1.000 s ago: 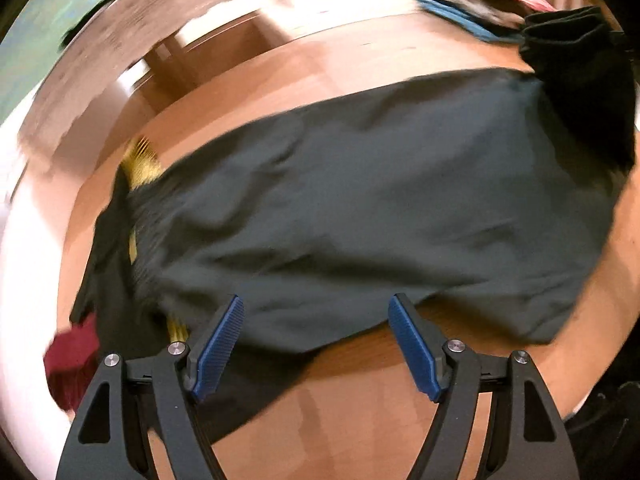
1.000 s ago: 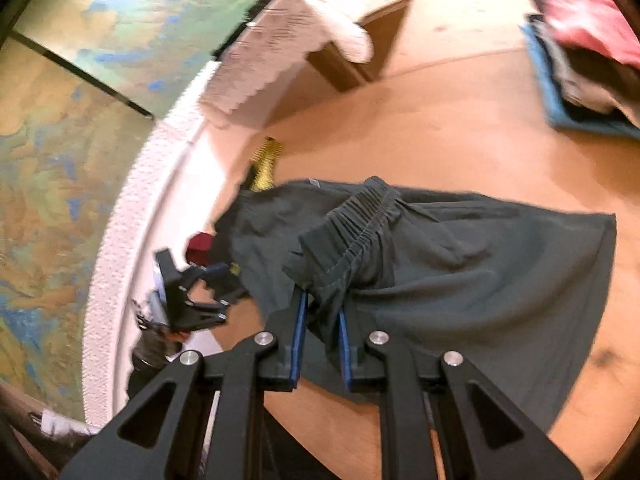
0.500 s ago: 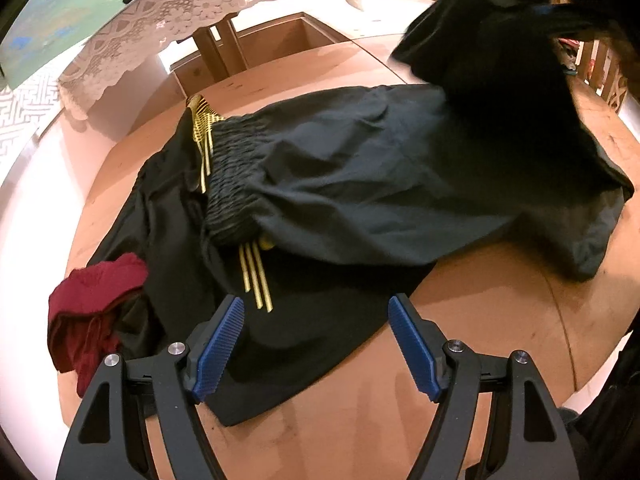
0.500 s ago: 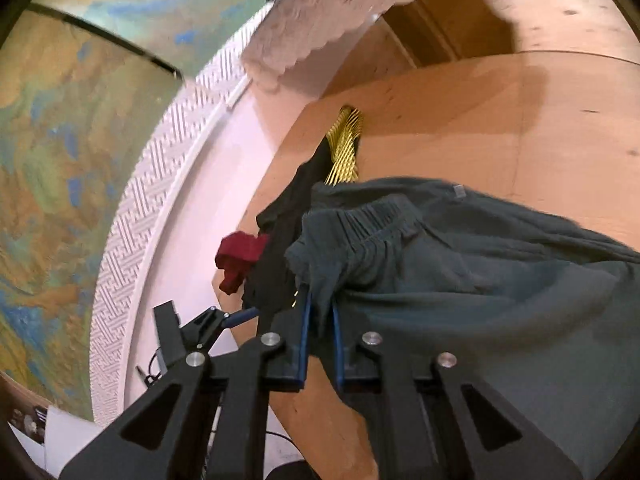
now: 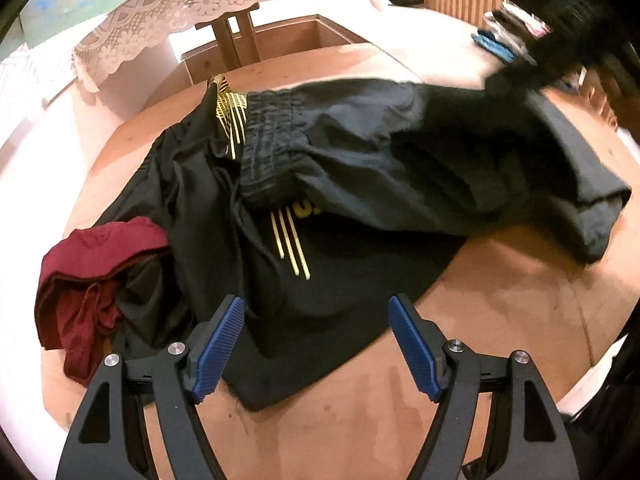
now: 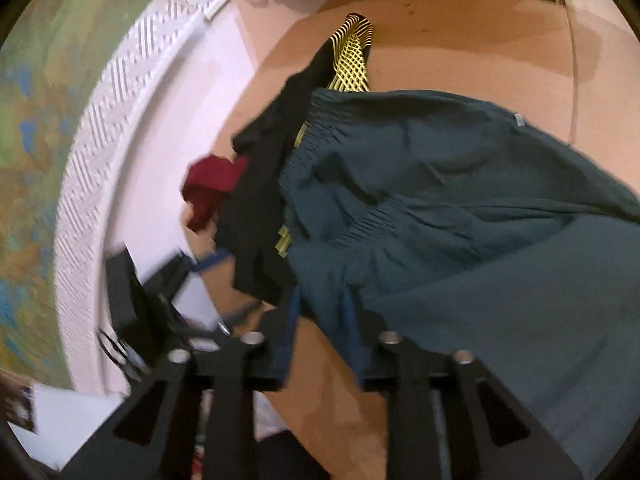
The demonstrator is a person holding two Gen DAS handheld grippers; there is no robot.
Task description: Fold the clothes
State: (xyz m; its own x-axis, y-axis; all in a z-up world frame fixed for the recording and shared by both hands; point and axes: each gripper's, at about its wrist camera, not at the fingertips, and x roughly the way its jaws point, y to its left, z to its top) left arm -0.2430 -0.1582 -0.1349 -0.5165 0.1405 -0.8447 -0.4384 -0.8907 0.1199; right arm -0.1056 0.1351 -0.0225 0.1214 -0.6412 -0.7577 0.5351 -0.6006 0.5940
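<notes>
two tongs in my hands | my left tongs (image 5: 316,340) spread apart, empty, above black garment (image 5: 340,280) at 12 o'clock | my right tongs (image 6: 320,312) clamped on grey shorts (image 6: 460,200) waistband | shorts draped across round table (image 5: 500,320), maroon cloth (image 5: 92,272) at 9 o'clock

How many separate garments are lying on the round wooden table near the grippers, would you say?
3: dark grey shorts held by the right gripper, a black gold-striped garment beneath them, and a maroon garment at the table's edge. Others may be hidden underneath.

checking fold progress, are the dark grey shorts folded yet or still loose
Not folded. The dark grey shorts lie rumpled across the black garment, one part lifted in the right gripper. The left gripper is open.
</notes>
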